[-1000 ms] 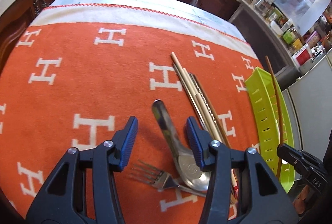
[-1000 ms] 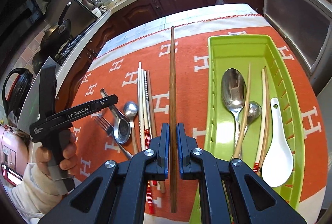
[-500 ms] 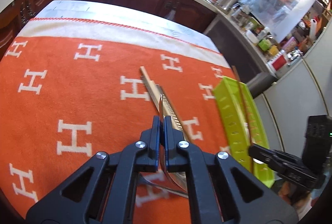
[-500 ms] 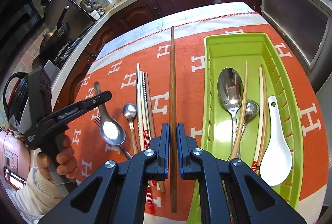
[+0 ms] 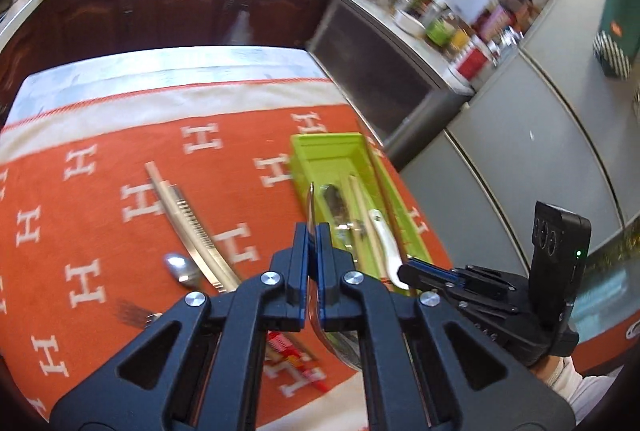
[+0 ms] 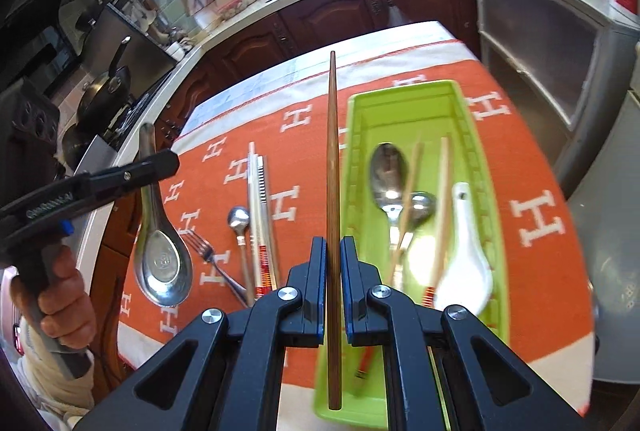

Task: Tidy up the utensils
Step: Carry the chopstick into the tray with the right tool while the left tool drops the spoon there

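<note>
My left gripper (image 5: 312,243) is shut on a large steel spoon (image 6: 160,259) and holds it in the air, left of the cloth in the right wrist view. My right gripper (image 6: 333,255) is shut on a brown wooden chopstick (image 6: 333,171), which points away over the left rim of the green tray (image 6: 444,95). Inside the tray lie a steel spoon (image 6: 388,171), a smaller spoon (image 6: 422,203), a white ceramic spoon (image 6: 464,263) and pale chopsticks. A fork (image 6: 208,255), a small spoon (image 6: 239,219) and a chopstick bundle (image 6: 260,199) remain on the cloth.
An orange cloth (image 6: 532,167) with white H marks covers the table. Dark wood cabinets and a cluttered counter run behind it. Pans (image 6: 104,95) sit on a stove at the left, and grey cabinet fronts (image 6: 532,43) stand close on the right.
My left gripper shut on the large steel spoon, lifted it off the cloth and swung toward the green tray. My right gripper shifted a little toward the tray with the chopstick.
</note>
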`<action>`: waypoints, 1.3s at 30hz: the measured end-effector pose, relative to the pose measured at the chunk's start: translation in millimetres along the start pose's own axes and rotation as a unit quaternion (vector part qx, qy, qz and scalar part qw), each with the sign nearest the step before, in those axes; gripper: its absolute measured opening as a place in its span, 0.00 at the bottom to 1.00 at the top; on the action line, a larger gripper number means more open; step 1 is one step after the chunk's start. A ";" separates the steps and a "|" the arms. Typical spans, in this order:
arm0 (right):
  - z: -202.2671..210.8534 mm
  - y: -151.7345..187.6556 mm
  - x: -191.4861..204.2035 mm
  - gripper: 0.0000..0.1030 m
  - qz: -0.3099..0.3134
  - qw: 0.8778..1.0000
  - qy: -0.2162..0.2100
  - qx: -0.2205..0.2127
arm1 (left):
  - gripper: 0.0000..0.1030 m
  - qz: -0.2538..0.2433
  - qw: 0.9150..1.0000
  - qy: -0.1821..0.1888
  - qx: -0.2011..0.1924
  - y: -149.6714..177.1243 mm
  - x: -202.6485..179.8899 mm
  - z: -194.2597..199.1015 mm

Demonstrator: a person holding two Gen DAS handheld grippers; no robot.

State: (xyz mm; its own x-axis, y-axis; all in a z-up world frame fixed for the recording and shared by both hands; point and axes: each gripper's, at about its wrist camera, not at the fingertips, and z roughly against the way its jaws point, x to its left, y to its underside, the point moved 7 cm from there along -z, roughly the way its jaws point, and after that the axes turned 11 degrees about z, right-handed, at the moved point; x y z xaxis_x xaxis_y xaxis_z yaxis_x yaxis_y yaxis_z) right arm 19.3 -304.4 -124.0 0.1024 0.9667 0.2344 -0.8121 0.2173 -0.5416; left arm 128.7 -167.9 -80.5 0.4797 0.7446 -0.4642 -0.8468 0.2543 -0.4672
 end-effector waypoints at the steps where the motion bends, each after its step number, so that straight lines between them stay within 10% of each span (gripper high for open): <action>1: 4.0 1.4 -4.6 0.06 -0.003 1.000 0.005 0.000 | 0.01 -0.008 1.000 0.000 0.006 -0.2 -9.6 -5.0; 23: -11.7 25.0 -79.3 0.06 -0.036 0.997 0.056 0.042 | 0.01 -0.121 0.982 -0.079 0.123 28.1 -70.0 -135.6; 29: -24.7 27.6 -84.1 0.24 -0.054 0.997 0.041 0.048 | 0.02 -0.113 0.982 -0.084 0.127 29.0 -64.6 -145.2; 36: -18.6 20.4 -75.7 0.36 -0.036 0.997 0.065 0.030 | 0.46 -0.099 0.987 -0.074 0.103 20.2 -64.6 -129.1; 39: -13.0 19.2 -68.1 0.36 -0.030 0.997 0.066 0.025 | 0.46 -0.099 0.989 -0.078 0.083 12.8 -66.4 -119.0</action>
State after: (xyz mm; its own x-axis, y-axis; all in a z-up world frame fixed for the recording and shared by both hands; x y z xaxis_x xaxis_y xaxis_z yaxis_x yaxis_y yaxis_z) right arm 4.2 -364.3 -160.9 0.2242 0.9621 0.1552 -0.8295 0.2719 -0.4878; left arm 113.3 -287.5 -145.2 0.6098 0.7530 -0.2472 -0.7716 0.4928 -0.4022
